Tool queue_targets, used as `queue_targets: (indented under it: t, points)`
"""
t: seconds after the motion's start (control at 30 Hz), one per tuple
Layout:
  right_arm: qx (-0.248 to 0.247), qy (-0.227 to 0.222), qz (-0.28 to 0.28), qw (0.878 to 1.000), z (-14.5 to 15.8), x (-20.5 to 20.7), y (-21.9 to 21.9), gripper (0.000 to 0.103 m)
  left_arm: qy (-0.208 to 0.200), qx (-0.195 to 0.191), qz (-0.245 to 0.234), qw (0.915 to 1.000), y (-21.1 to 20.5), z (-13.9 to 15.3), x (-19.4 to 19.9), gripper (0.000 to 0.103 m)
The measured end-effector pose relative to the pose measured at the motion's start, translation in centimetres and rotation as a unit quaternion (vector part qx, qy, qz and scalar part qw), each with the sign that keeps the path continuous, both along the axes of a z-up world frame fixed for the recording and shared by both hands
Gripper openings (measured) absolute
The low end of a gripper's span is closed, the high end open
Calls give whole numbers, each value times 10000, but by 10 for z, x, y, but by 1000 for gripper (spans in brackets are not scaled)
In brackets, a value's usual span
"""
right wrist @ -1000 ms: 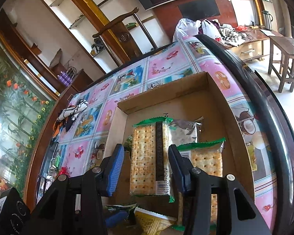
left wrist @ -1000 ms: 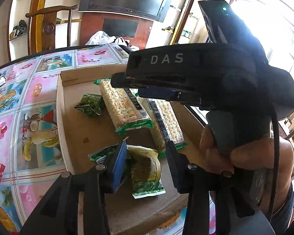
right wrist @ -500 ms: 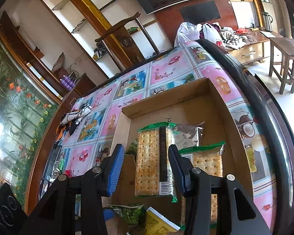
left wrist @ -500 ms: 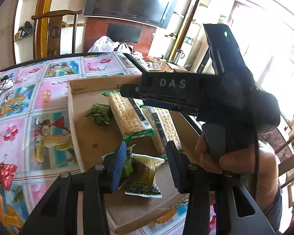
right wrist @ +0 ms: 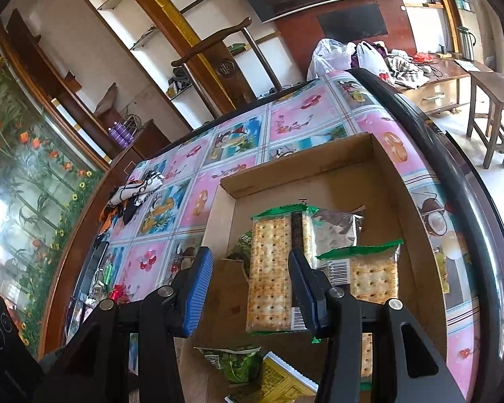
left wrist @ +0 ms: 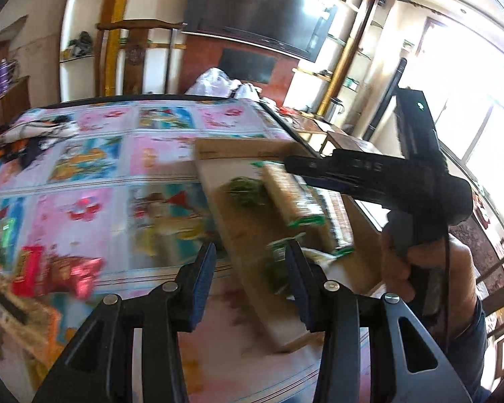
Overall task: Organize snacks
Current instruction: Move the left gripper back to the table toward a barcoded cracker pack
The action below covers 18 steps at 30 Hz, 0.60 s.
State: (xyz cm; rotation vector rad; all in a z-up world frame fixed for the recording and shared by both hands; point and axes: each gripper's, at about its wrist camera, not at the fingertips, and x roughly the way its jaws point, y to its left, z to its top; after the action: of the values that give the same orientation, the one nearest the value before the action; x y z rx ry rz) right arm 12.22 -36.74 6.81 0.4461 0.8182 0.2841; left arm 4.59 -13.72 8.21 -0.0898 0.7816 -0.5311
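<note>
Left claw (left wrist: 250,267) hanging partly open and empty over the patterned worktop (left wrist: 124,181), just beside the cardboard tray (right wrist: 383,181). Right claw (right wrist: 250,277) hovering partly open, gripping nothing, above the cracker packs (right wrist: 274,268) lying inside that tray beside green snack bags (right wrist: 233,361).
</note>
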Motion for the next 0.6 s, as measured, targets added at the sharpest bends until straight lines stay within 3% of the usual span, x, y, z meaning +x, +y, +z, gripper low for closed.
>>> queue_targets:
  t: [0.2,0.33,0.47,0.6]
  points:
    - [-101,-94,187,9997,2,-2,14,51,-73,121,703,9974,75,-6,-9,45]
    - [-161,-263,483,9984,8,-7,34,51,29,220,1388,9901,136,-22,-5,45]
    - [-289,-452,969,9938,12,-16,66,51,591,-384,1985,9776,191,-35,6,45]
    - [-430,-547,1594,9848,10,-27,109,51,990,-568,2068,9717,202,-46,13,45]
